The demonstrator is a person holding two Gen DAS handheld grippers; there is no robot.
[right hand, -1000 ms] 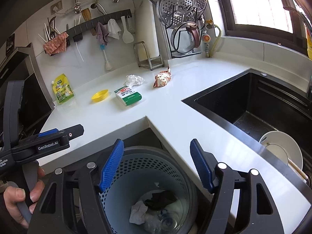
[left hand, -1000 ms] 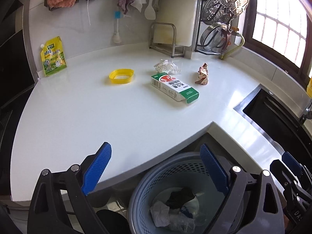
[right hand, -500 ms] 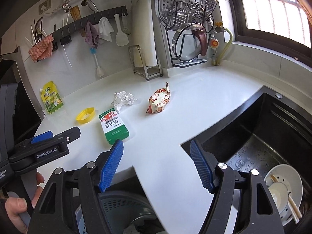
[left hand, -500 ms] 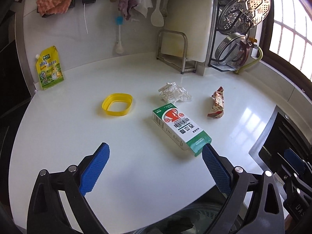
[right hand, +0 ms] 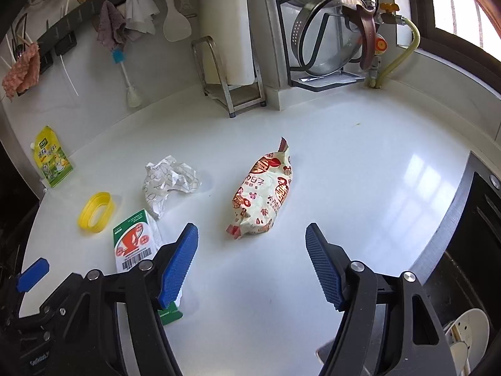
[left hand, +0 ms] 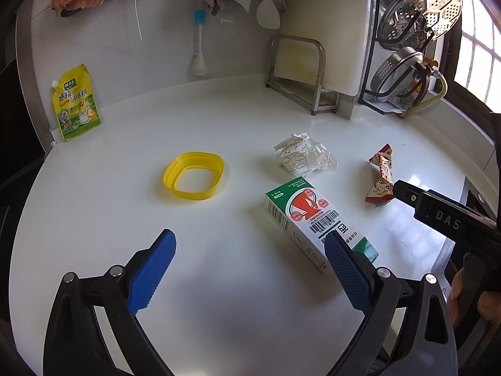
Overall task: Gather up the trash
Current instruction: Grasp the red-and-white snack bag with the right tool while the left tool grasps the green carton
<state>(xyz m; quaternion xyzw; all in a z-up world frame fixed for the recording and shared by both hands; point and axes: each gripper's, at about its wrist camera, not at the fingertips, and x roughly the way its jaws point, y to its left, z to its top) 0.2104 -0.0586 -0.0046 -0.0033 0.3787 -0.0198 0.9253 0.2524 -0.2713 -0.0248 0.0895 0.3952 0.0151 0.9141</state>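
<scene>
On the white counter lie a green-and-white carton (left hand: 313, 219) (right hand: 133, 241), a crumpled white paper (left hand: 303, 155) (right hand: 167, 180), a red-patterned snack wrapper (left hand: 382, 175) (right hand: 264, 195) and a yellow plastic ring (left hand: 194, 175) (right hand: 95, 211). My left gripper (left hand: 250, 266) is open and empty above the counter, its right finger just in front of the carton's near end. My right gripper (right hand: 252, 263) is open and empty, with the wrapper just beyond its fingertips. The trash basket is out of view.
A yellow-green pouch (left hand: 75, 103) leans on the back wall at left. A cutting board in a metal rack (left hand: 300, 72) and a dish rack with strainers (right hand: 332, 34) stand at the back. A black sink (right hand: 469, 250) with a white bowl (right hand: 468, 329) lies at right.
Both grippers have moved forward from over the trash basket to over the counter, nearer the trash. The basket has dropped out of view. Both stay open.
</scene>
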